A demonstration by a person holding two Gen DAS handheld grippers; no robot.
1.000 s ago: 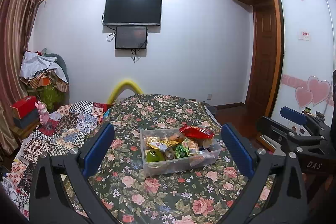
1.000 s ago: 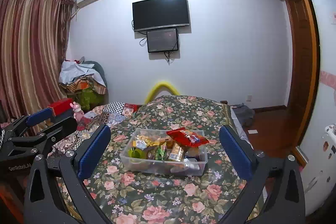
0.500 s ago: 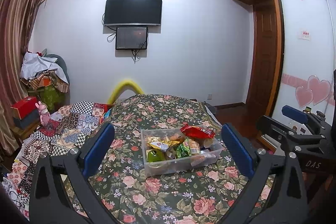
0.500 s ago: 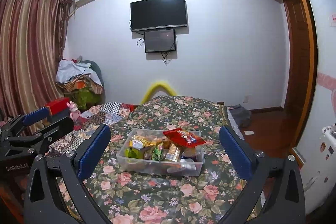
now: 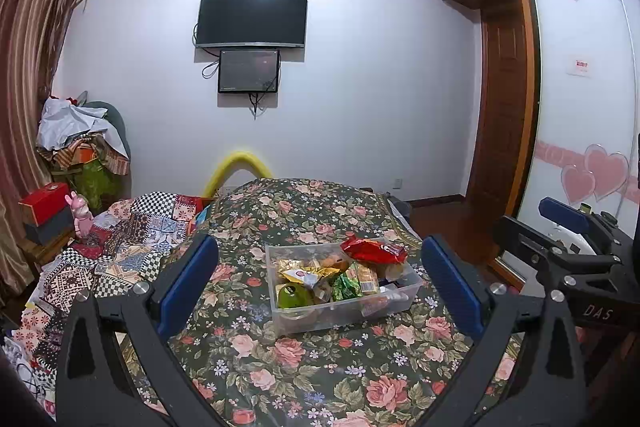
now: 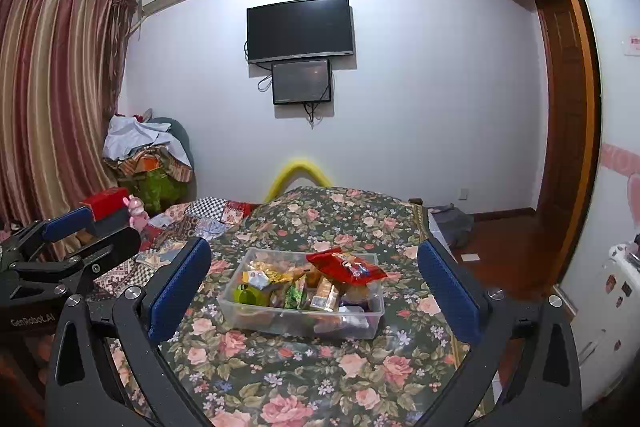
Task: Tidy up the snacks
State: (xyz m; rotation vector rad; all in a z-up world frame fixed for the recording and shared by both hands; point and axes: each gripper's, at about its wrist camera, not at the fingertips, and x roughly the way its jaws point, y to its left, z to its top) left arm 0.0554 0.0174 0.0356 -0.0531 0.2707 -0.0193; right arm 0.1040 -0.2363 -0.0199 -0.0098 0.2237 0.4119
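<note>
A clear plastic bin stands on the floral tablecloth, filled with several snack packets. A red snack bag lies across its top right corner, and a green round item sits at its front left. My left gripper hovers open in front of the bin, with nothing between its blue pads. From the right wrist view the same bin and red bag lie ahead of my right gripper, also open and holding nothing. Each gripper shows at the edge of the other's view: right gripper, left gripper.
A patchwork quilt covers the bed left of the table. A red box and a pink toy sit by the striped curtain. A TV hangs on the far wall. A wooden door and wardrobe stand to the right.
The right wrist view has drifted slightly, so the bin sits a little further left in it. Both grippers stay open and the snacks have not moved.
</note>
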